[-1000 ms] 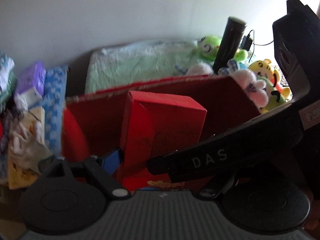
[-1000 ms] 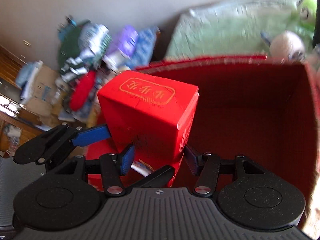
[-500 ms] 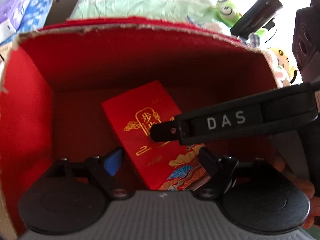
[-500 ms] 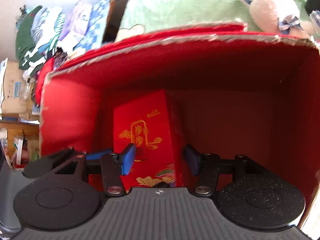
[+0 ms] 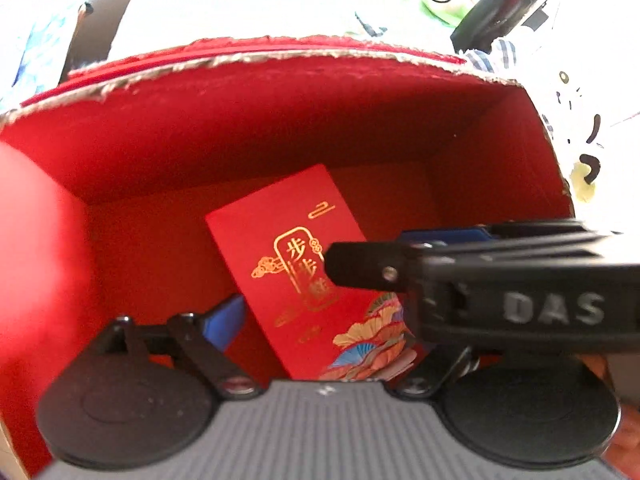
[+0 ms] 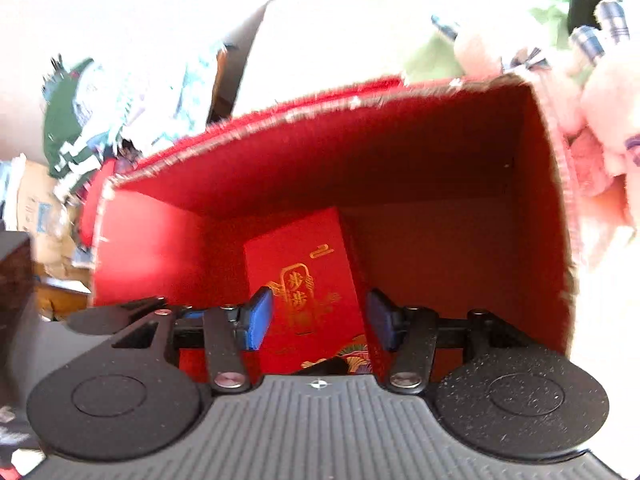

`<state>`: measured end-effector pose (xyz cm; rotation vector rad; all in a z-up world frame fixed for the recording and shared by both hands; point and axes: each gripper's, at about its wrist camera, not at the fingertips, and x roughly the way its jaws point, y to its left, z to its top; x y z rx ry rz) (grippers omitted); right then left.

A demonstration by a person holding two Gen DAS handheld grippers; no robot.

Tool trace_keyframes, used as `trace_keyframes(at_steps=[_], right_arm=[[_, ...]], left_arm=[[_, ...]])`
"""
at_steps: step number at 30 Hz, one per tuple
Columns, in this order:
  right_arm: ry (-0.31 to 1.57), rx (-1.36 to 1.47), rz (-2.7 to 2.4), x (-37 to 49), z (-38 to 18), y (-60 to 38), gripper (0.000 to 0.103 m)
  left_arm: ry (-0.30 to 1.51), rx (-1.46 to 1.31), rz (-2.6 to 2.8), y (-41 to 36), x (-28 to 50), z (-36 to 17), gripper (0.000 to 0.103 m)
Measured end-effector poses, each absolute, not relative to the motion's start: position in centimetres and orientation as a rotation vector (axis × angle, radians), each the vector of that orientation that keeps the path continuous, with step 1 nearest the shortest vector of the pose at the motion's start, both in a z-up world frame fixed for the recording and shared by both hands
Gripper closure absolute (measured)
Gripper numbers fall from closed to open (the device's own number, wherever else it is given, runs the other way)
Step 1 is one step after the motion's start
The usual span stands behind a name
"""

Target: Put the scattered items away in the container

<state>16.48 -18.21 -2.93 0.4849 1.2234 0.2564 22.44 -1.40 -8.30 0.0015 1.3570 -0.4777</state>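
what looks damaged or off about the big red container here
The red container's top rim is ragged and frayed, pale cardboard showing along the torn edge. The small red box inside lies skewed to the walls rather than square.

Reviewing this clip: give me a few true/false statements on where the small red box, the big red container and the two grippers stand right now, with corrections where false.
1. The small red box with gold lettering is inside the large red container. True.
2. The right gripper has its blue pads on either side of the small red box. True.
3. The small red box stands outside the container on the bedding. False: it is down inside the container, near the bottom.
4. The left gripper is shut tight with nothing between its fingers. False: its jaws stand wide, having just been opening, with the box lying between them and untouched by the visible blue pad.
5. The container is blue inside. False: its inner walls are red.
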Motion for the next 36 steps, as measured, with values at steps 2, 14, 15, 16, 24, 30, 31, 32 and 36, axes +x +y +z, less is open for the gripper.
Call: trace_keyframes(at_steps=[2,14,15,16,24,30,31,32,36], right_arm=[[1.229,0.508,0.244,16.0,-3.1,-18.7,0.049],[0.962,0.612,0.165,9.6,2.3,-24.3,0.062],[0.943,0.616,0.15,8.9,2.7,-25.3,0.062],[0.93,0.63,0.138,8.3,3.0,-26.0,0.062],[0.886,0.735,0.112,7.6,2.8,-28.0,0.064],[0.867,0.711,0.077,7.1,3.0,-28.2,0.062],[0.867,0.721,0.081,7.1,2.9,-28.4,0.062],[0.866,0.727,0.085,7.1,2.9,-28.4,0.062],[0.871,0.712,0.091,7.0,2.9,-28.1,0.063]], left_arm=[[1.36,0.013,-0.491,-1.6,22.9,-8.4,0.017],[1.372,0.119,-0.636,-5.8,22.8,-8.9,0.017],[1.371,0.123,-0.645,-6.3,22.7,-8.9,0.017],[1.369,0.127,-0.652,-6.8,22.6,-8.8,0.017],[1.347,0.16,-0.705,-9.7,21.8,-8.2,0.017],[1.353,0.12,-0.702,-9.3,21.6,-8.2,0.017],[1.352,0.119,-0.7,-9.1,21.4,-8.2,0.017],[1.35,0.117,-0.698,-8.8,21.5,-8.2,0.017],[1.322,0.11,-0.668,-7.9,21.2,-7.5,0.017]])
